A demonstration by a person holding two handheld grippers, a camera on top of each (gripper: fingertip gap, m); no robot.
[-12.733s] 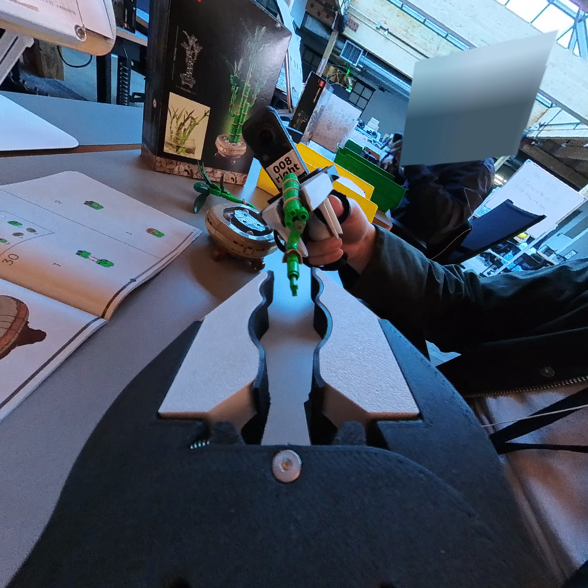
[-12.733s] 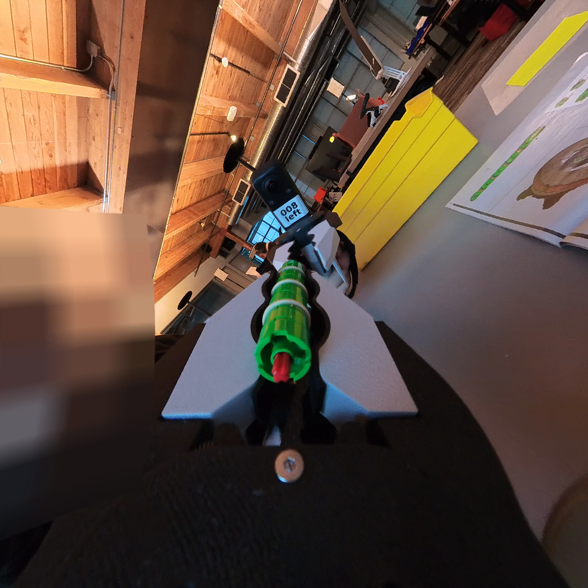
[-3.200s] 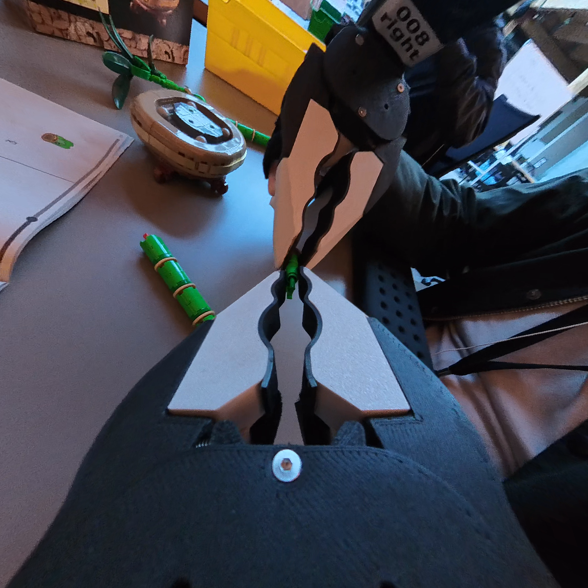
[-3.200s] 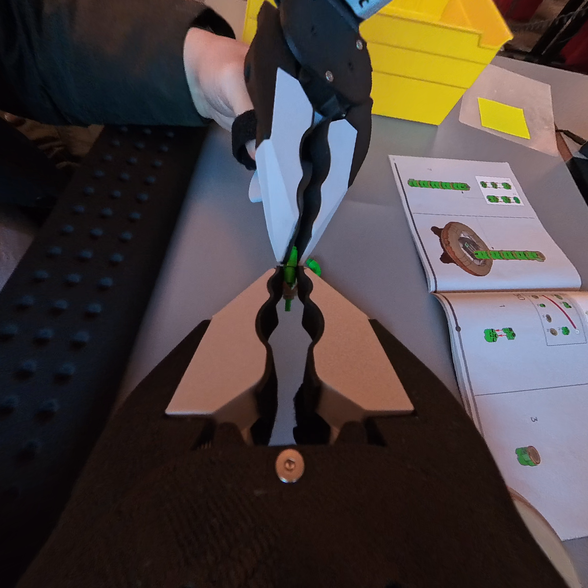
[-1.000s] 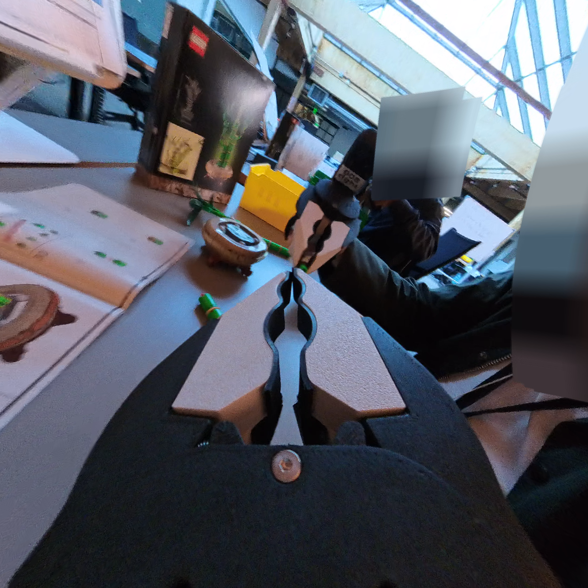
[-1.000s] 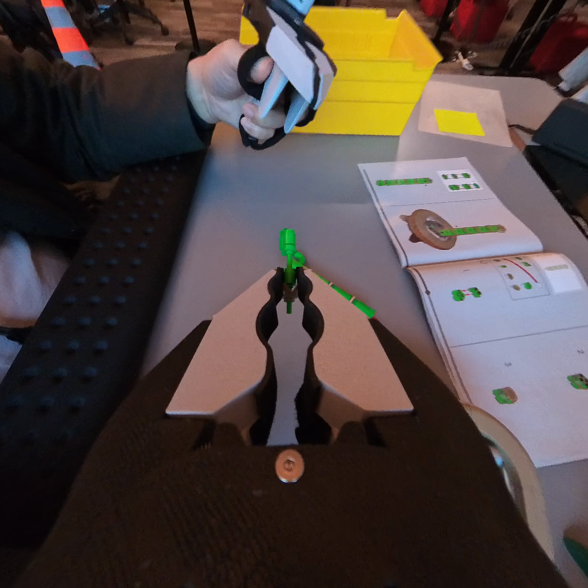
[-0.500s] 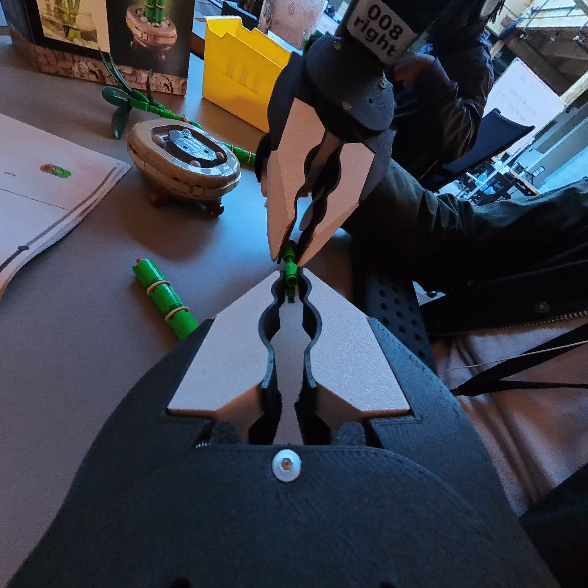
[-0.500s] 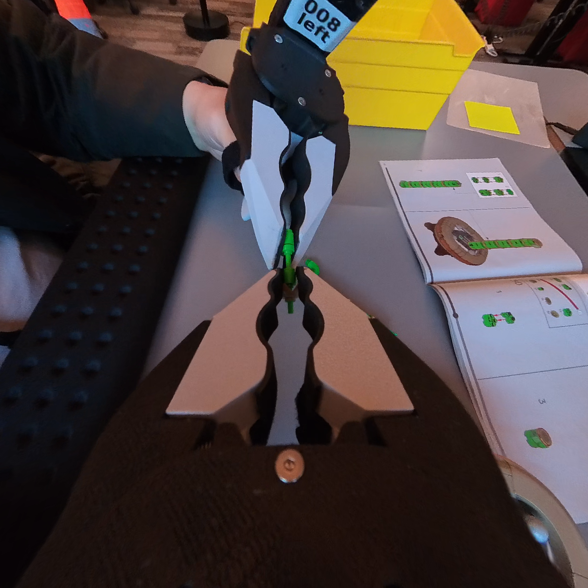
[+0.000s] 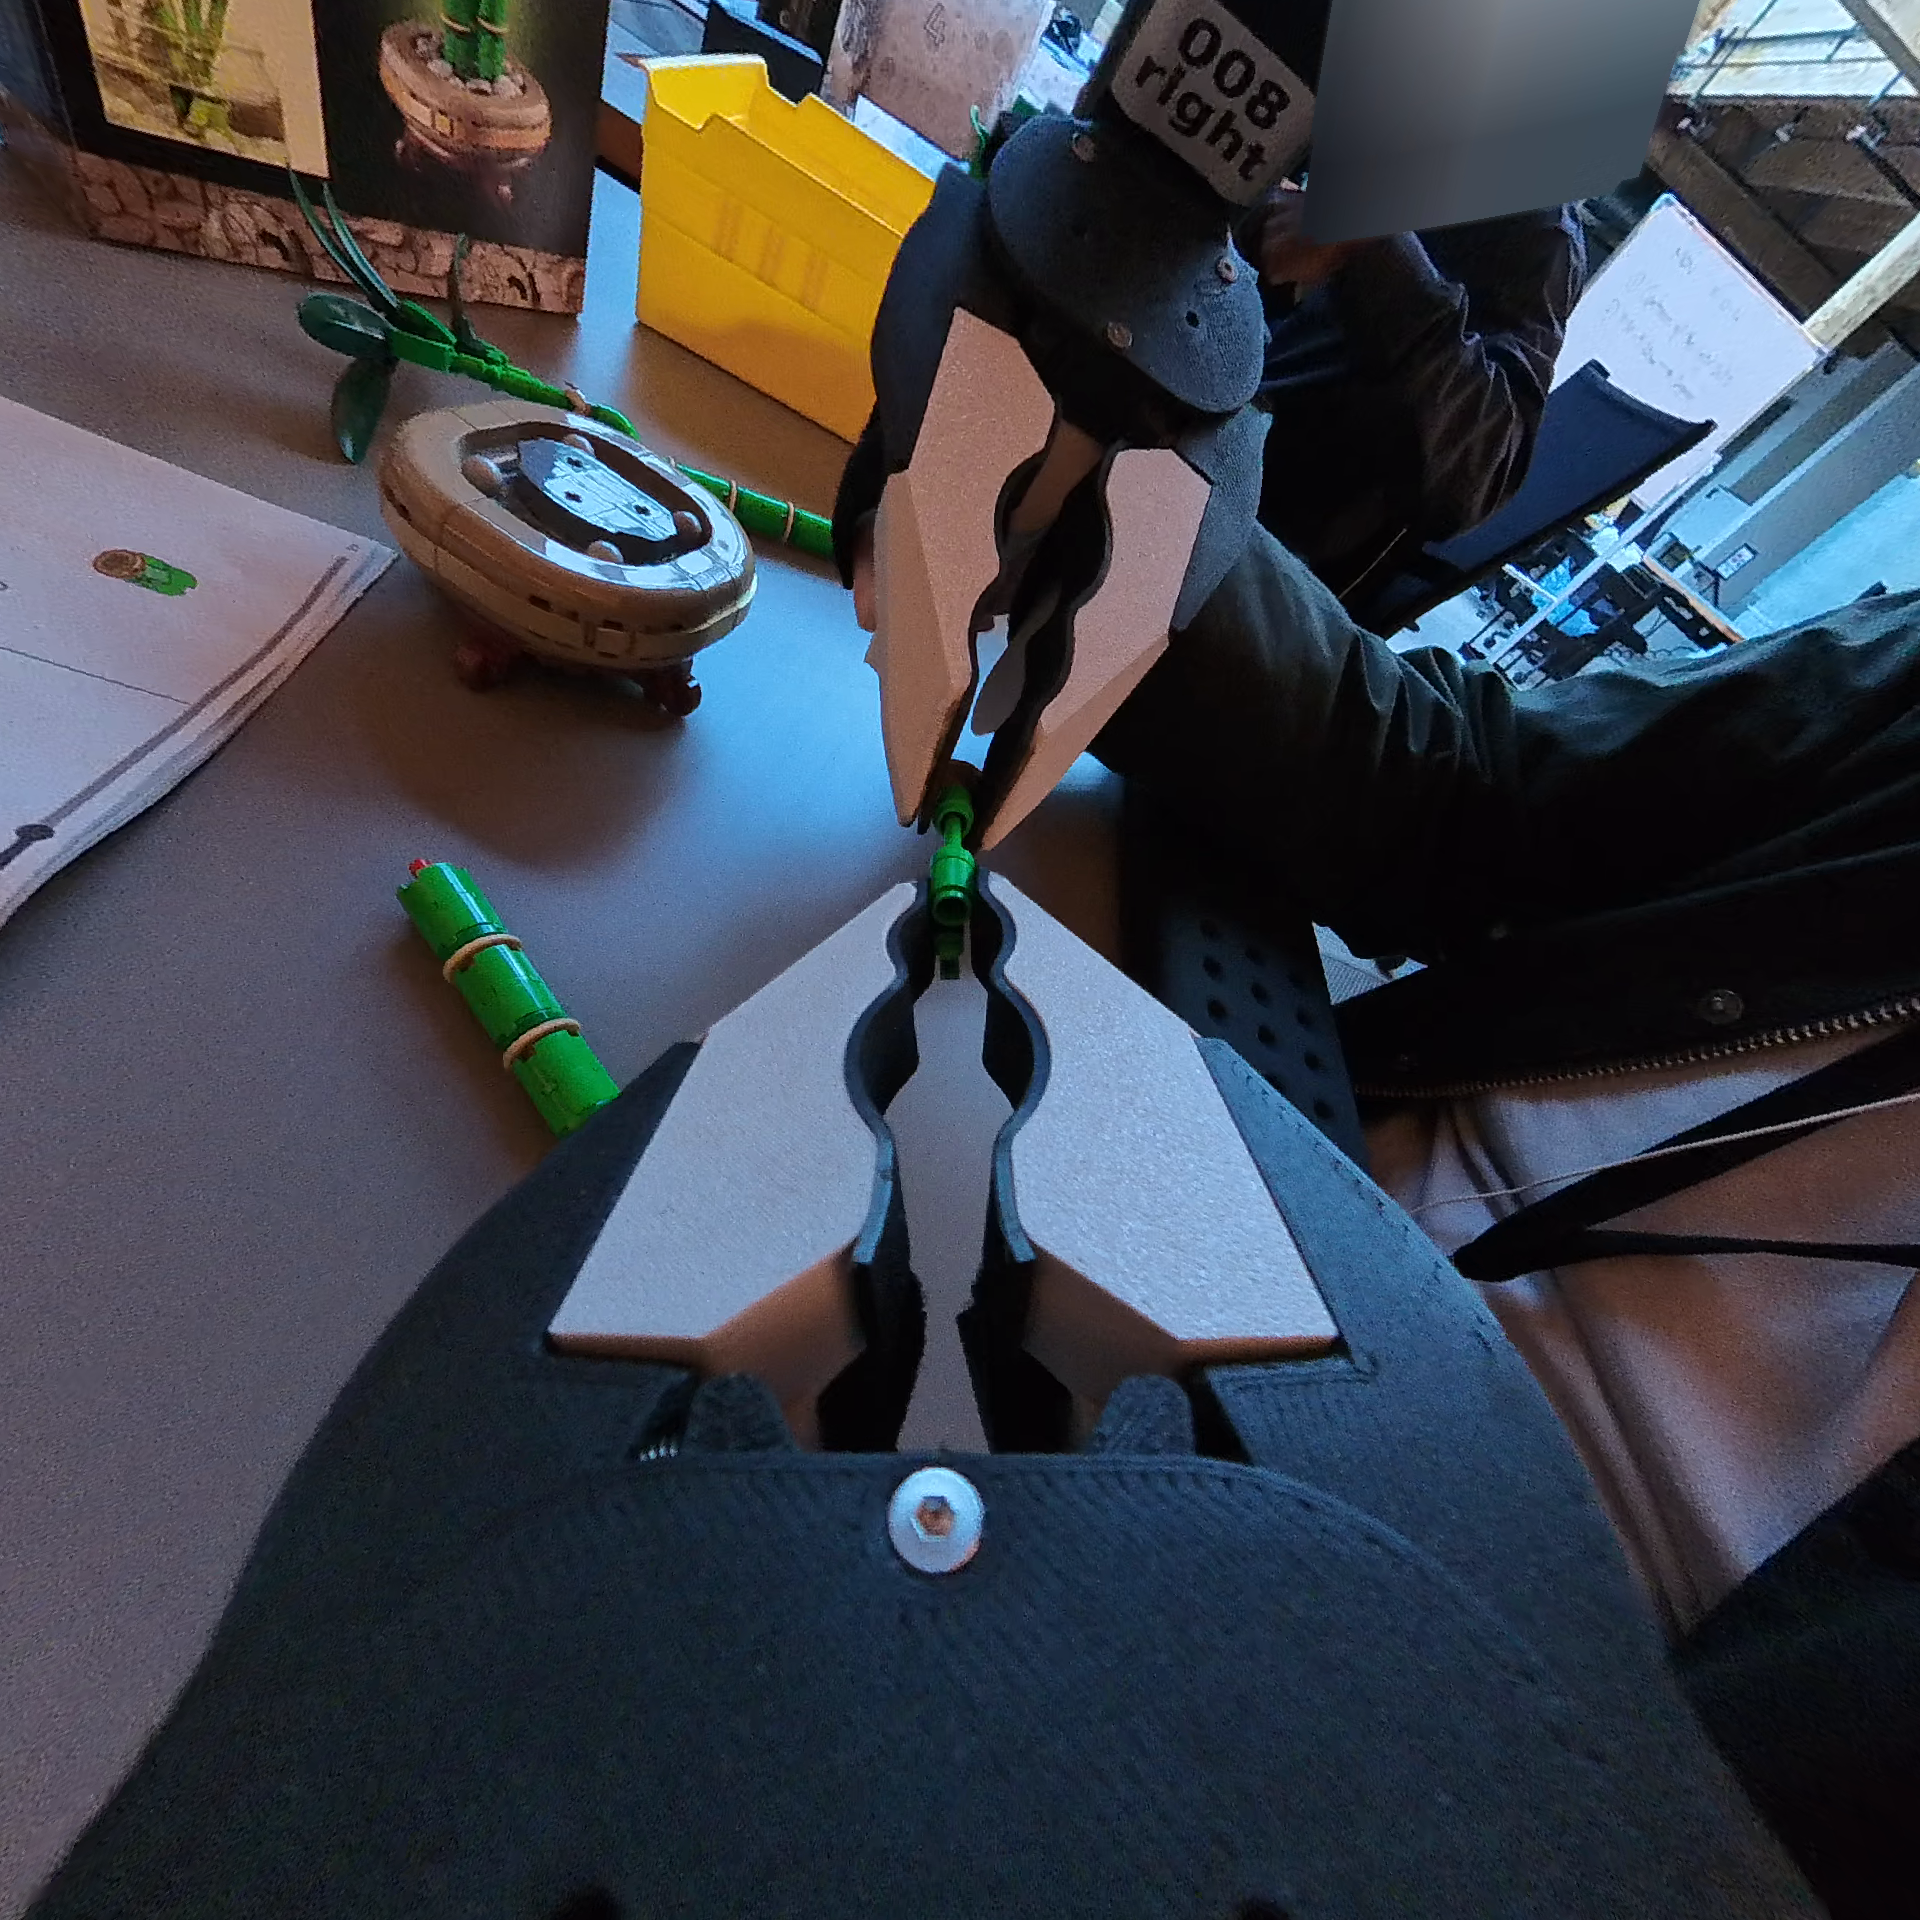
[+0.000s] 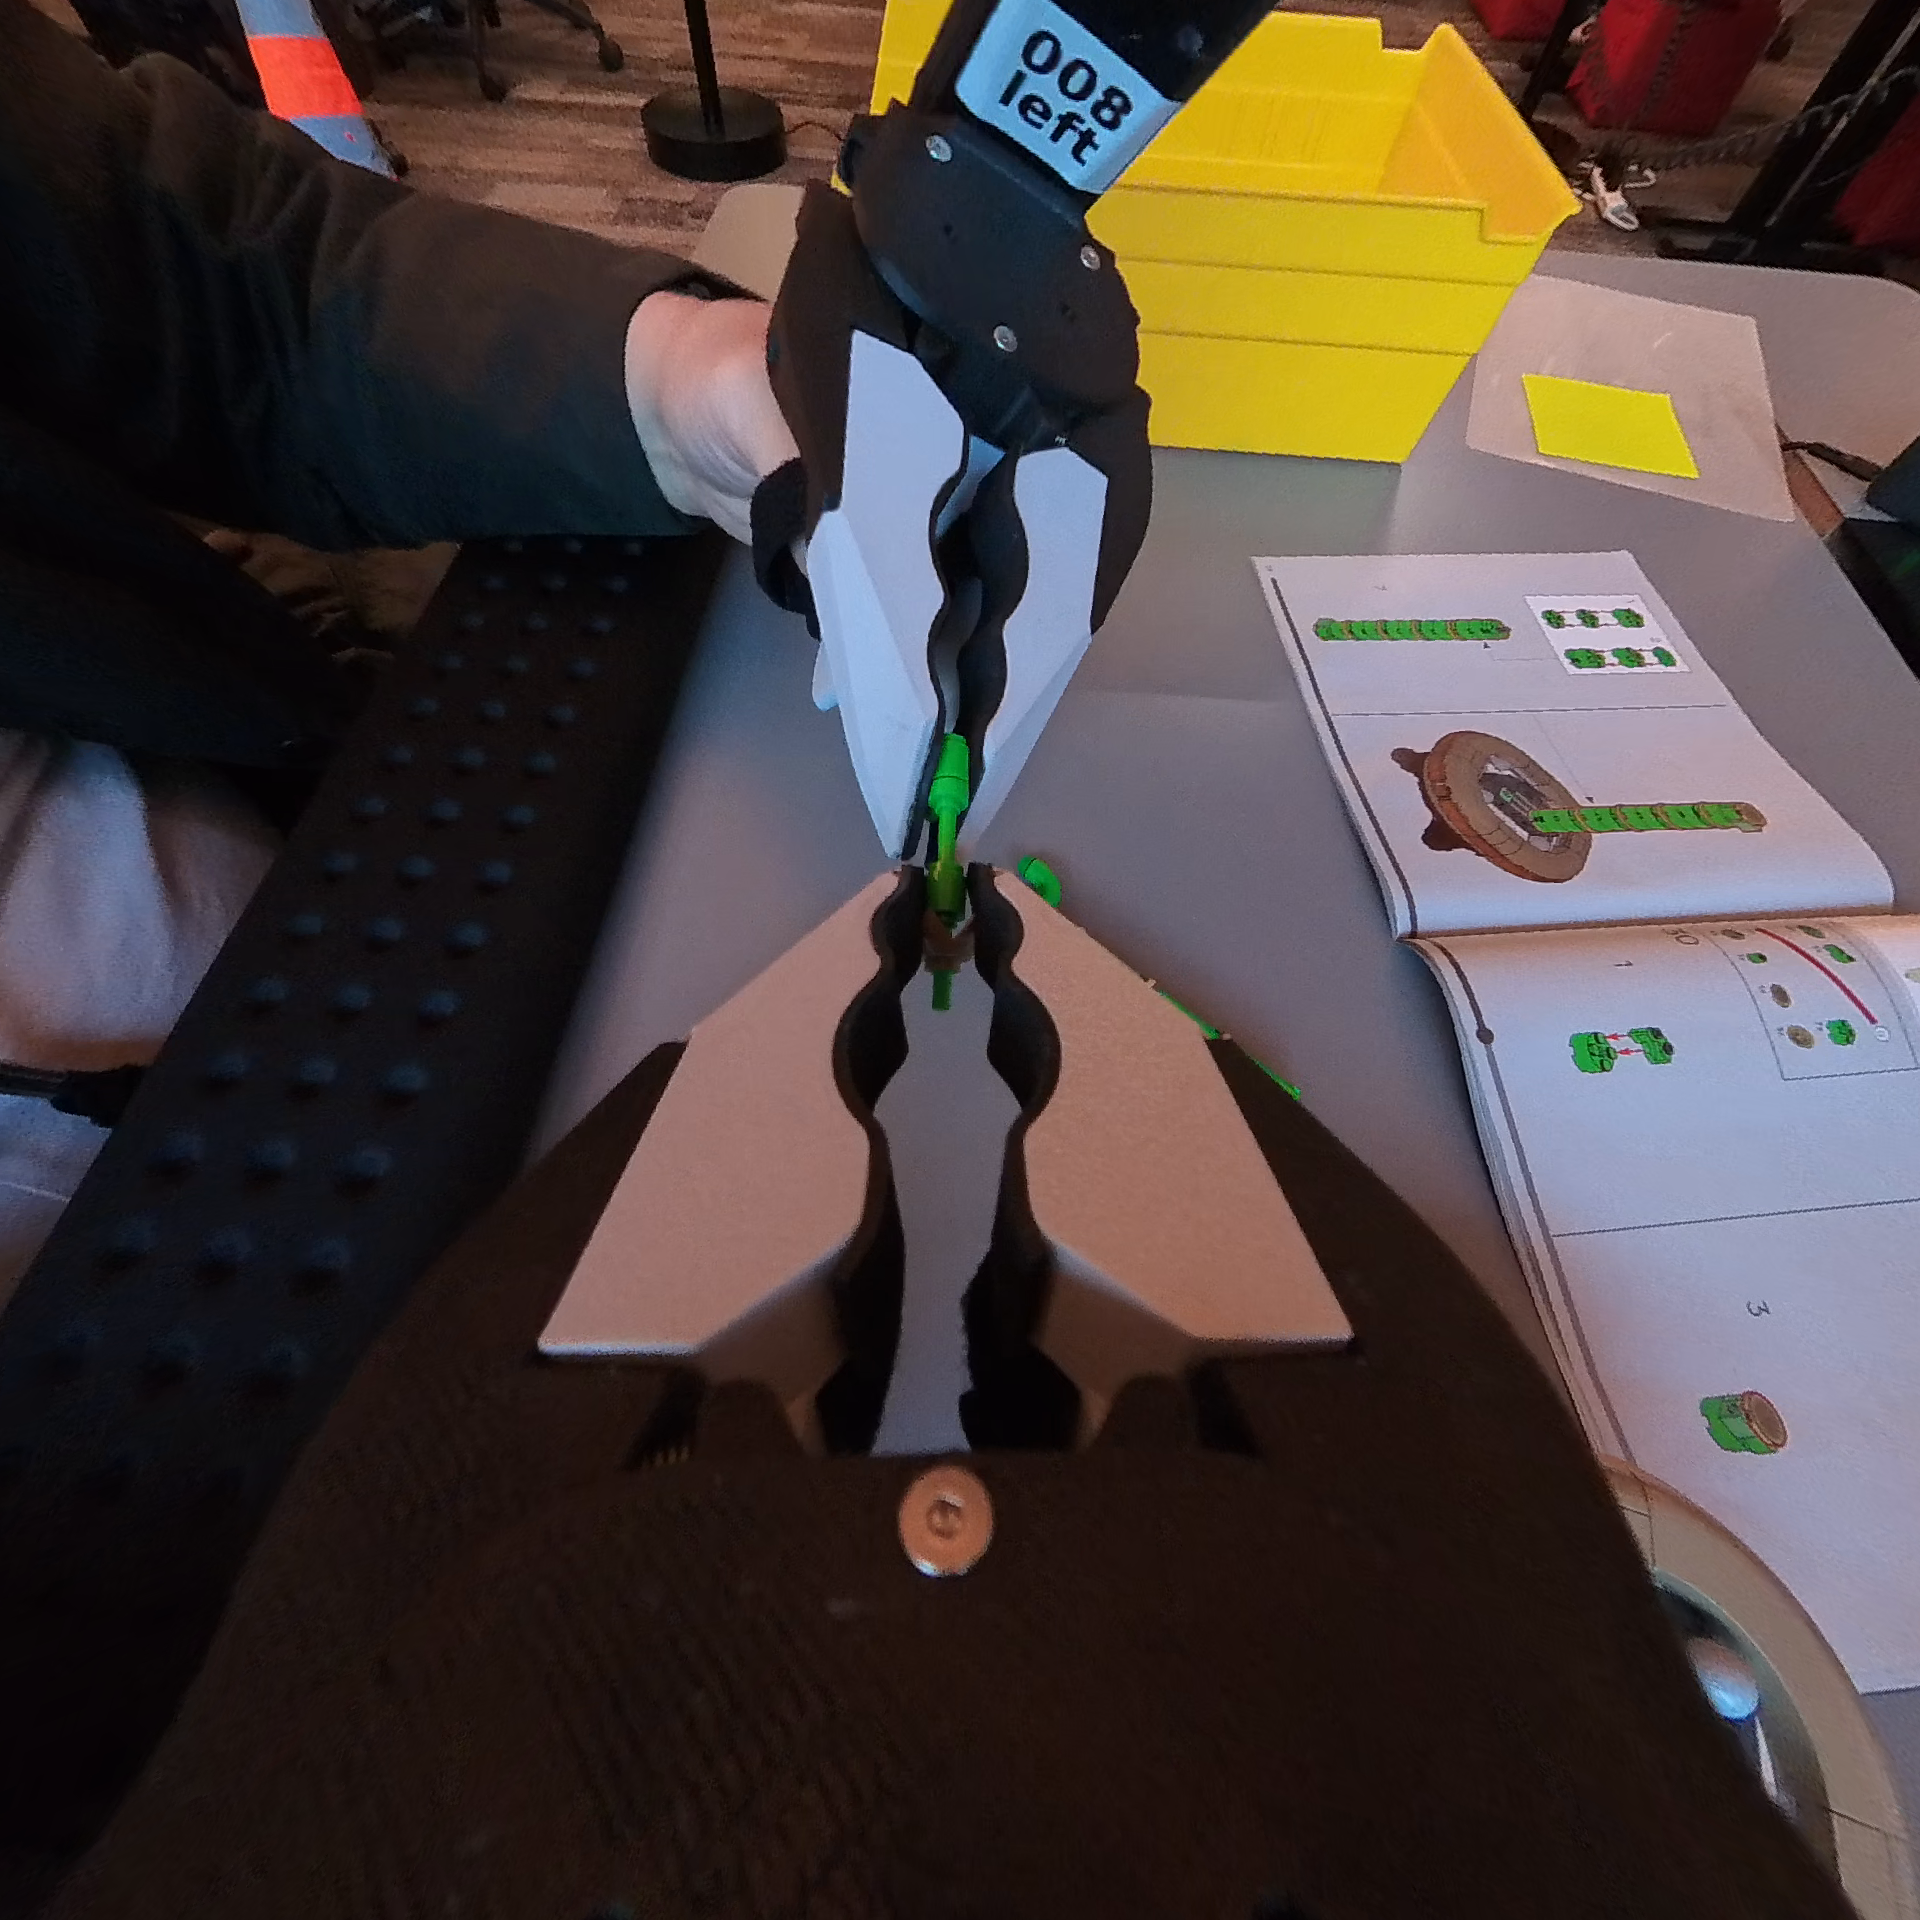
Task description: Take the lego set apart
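On the left of the grey table (image 9: 208, 1195) lies an open white instruction booklet (image 9: 125, 613). Next to it stands a tan oval lego pot base with a dark top (image 9: 566, 545), and behind this base lies a dark green lego leaf branch (image 9: 416, 338) in front of a black product box (image 9: 343, 114). A thick bright green lego bamboo segment with tan rings (image 9: 499, 987) lies flat on the table, near the left gripper (image 9: 948, 902). A yellow plastic bin (image 9: 769, 270) stands farther back.

In the middle, above the table edge, the two grippers meet tip to tip. Between them is a thin bright green lego stem piece (image 9: 949, 883). The left gripper is closed on one end of this stem, and the right gripper (image 10: 940, 902) is closed on the other end, where a small brown part (image 10: 943, 940) sits between its fingertips. The stem is held in the air, not touching the table.

On the right, a dark jacket sleeve (image 9: 1558, 790) reaches toward the right gripper.
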